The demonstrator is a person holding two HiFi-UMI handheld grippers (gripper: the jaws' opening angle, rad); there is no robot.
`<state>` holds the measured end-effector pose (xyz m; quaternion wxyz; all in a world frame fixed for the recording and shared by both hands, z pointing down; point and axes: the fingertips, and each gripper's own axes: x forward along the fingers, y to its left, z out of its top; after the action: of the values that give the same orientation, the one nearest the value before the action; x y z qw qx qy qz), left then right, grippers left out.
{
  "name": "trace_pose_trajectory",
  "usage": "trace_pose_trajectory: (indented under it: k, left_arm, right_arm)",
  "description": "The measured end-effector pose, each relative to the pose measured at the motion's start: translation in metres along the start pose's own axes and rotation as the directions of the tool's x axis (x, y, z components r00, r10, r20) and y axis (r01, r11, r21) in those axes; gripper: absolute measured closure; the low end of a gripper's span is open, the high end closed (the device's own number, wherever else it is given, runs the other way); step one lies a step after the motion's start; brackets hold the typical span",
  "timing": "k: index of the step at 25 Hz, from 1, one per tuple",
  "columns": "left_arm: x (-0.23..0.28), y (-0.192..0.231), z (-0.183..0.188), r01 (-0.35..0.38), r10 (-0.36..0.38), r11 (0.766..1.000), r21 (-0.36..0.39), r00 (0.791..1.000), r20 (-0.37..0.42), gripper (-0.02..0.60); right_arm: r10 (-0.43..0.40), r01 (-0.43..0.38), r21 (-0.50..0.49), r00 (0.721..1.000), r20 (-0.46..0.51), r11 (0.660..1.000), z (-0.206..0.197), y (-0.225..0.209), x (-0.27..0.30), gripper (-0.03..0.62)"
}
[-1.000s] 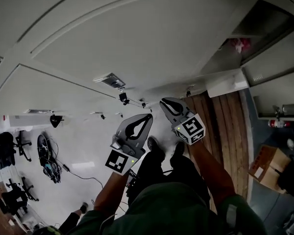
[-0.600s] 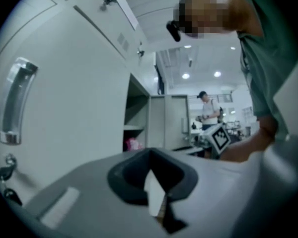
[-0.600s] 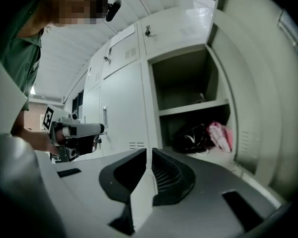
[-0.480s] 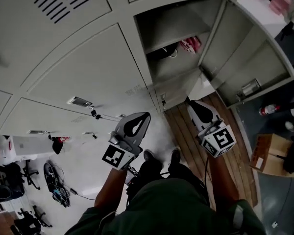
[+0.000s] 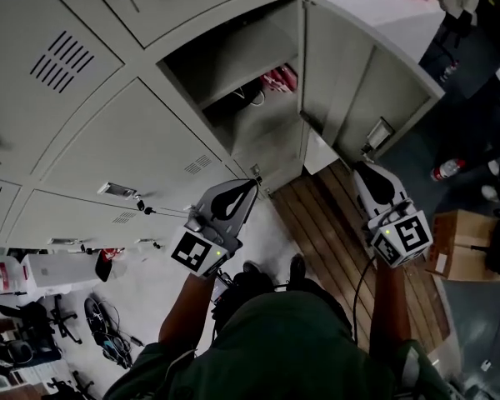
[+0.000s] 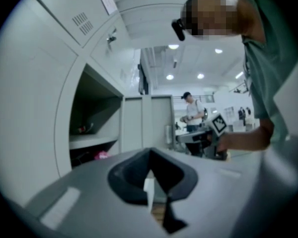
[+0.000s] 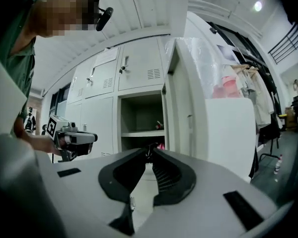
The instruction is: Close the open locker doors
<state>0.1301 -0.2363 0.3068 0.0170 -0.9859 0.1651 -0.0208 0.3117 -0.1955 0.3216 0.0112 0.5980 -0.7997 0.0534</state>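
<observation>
The locker door [image 5: 350,73] stands open. The right gripper [image 5: 361,167] hangs just below it and the left gripper [image 5: 250,188] farther left. Both have fingers closed, empty.

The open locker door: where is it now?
In the head view, upper right: the door stands out from the open compartment, just above the right gripper.
</observation>
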Motion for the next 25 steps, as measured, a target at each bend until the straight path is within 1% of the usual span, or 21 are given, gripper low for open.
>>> trace_pose_trajectory:
  k: [3,5,8,10,14,16,21,25]
  left_arm:
    - [0.014,-0.008,0.009,0.031,-0.031,0.999,0.021,1.000,0.002,0.581]
    - [0.024,-0.012,0.012,0.050,-0.050,0.998,0.030,0.999,0.001,0.581]
    - [0.037,-0.018,0.017,0.074,-0.074,0.997,0.039,0.997,-0.002,0.581]
    - [0.046,-0.023,0.018,0.090,-0.090,0.995,0.045,0.996,-0.006,0.581]
    - [0.059,-0.032,0.021,0.113,-0.113,0.992,0.052,0.994,-0.008,0.581]
    - [0.063,-0.035,0.020,0.120,-0.120,0.991,0.055,0.993,-0.014,0.581]
    - [0.066,-0.039,0.016,0.125,-0.123,0.991,0.057,0.992,-0.024,0.581]
    - [0.061,-0.037,0.013,0.113,-0.112,0.992,0.054,0.993,-0.030,0.581]
  right_arm:
    - [-0.059,0.059,-0.009,0.998,0.004,0.998,0.007,-0.025,-0.023,0.554]
    - [-0.093,0.093,-0.018,0.996,0.004,0.996,0.009,-0.041,-0.034,0.530]
    - [-0.114,0.115,-0.021,0.993,0.005,0.993,0.015,-0.058,-0.041,0.514]
    - [-0.099,0.099,-0.021,0.995,0.001,0.995,0.017,-0.067,-0.041,0.501]
    - [-0.008,0.008,-0.011,1.000,-0.014,1.000,0.016,-0.072,-0.031,0.471]
    - [0.025,-0.025,-0.018,0.999,-0.024,1.000,0.015,-0.073,-0.026,0.470]
    - [0.070,-0.072,-0.033,0.996,-0.051,0.997,0.008,-0.073,-0.016,0.468]
    - [0.096,-0.099,-0.047,0.993,-0.062,0.994,0.007,-0.061,-0.012,0.476]
